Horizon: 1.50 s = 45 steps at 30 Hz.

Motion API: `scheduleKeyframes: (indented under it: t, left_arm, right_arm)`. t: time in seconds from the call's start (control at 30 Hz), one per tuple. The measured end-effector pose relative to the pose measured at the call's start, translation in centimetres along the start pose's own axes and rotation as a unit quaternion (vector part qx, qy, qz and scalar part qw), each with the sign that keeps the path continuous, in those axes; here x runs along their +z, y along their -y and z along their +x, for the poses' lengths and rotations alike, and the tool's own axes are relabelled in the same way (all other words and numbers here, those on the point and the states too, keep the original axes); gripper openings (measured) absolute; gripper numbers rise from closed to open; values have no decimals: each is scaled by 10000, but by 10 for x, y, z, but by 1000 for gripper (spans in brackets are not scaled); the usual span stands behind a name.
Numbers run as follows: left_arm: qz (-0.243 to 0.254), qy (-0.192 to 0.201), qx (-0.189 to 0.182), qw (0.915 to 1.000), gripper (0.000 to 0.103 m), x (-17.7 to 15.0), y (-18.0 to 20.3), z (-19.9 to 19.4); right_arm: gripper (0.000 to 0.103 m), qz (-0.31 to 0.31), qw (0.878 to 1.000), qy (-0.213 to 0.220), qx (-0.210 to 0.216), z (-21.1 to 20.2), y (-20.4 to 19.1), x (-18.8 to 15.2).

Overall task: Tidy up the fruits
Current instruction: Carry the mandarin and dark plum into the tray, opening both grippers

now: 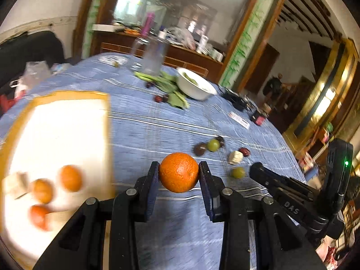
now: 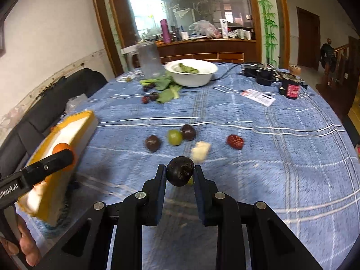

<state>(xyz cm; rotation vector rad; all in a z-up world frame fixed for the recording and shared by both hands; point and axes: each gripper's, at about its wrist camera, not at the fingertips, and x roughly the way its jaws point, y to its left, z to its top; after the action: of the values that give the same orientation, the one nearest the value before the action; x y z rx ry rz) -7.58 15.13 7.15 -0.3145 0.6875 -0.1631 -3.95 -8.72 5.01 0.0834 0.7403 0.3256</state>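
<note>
My left gripper [image 1: 178, 172] is shut on an orange [image 1: 178, 172], held above the blue tablecloth just right of a white box with an orange rim [image 1: 67, 94]. Three oranges [image 1: 70, 177] and a pale chunk [image 1: 15, 184] lie in that box. My right gripper [image 2: 180, 174] is shut on a dark plum [image 2: 180, 174] above the cloth. Loose on the cloth lie a green grape [image 2: 174, 137], two dark plums [image 2: 153, 142], a red fruit [image 2: 235, 141] and a pale chunk [image 2: 200, 149]. The right gripper shows at the right of the left wrist view [image 1: 255, 168].
A white bowl [image 2: 191, 78] with greens stands at the back, leafy stalks [image 2: 166, 90] and small dark fruits [image 2: 149, 97] beside it. A clear jug [image 2: 149, 60], a card [image 2: 257, 96], a black device with cables [image 2: 263, 74] and a dark can [image 2: 291, 88] sit further back.
</note>
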Motion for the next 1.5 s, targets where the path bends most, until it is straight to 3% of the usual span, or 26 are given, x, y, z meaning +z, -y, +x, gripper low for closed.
scheduleKeyframes:
  t: [0.13,0.33,0.53,0.8,0.97,1.1,1.2,1.3,1.37,1.5]
  left_arm:
    - [-316,236,341,9986,34,0,-42,-41]
    - [-446,458,1448,9874,34,-9,-101,-80]
    - [-793,214,1752,9811,34,-19,-146,-81]
    - [-638,33,1848,9807,34,-31,-154,-72]
    - [-632,-70,1834,9810,34,-35,-153,-65]
    - [-695,-12,1734,9824,43,-34,-153,-68]
    - [-710,90,1769,9816,58,-32,-151,-74]
    - [-747,172,1719,9821,60,-31,-151,-79]
    - [-784,185,1701,9821,60,-31,-151,-80]
    - [-787,186,1727,9817,62,-30,-148,-83]
  right_arm:
    - [26,-133,9994,25,319,-17,-34,1]
    - [26,-454,9924,46,1142,-25,-103,9]
    - [26,-780,9812,-372,1727,0,-167,1]
    - [27,-1267,9767,-612,1622,26,-214,-13]
    - [27,-1527,9760,-857,1298,53,-226,-7]
    - [27,-1591,9761,-988,1099,69,-228,-6]
    - [28,-1604,9768,-992,1018,75,-229,-5]
    - [36,-1564,9780,-933,1022,74,-228,-2]
    - [49,-1532,9796,-847,990,70,-228,-1]
    - [49,-1526,9824,-601,892,58,-225,5]
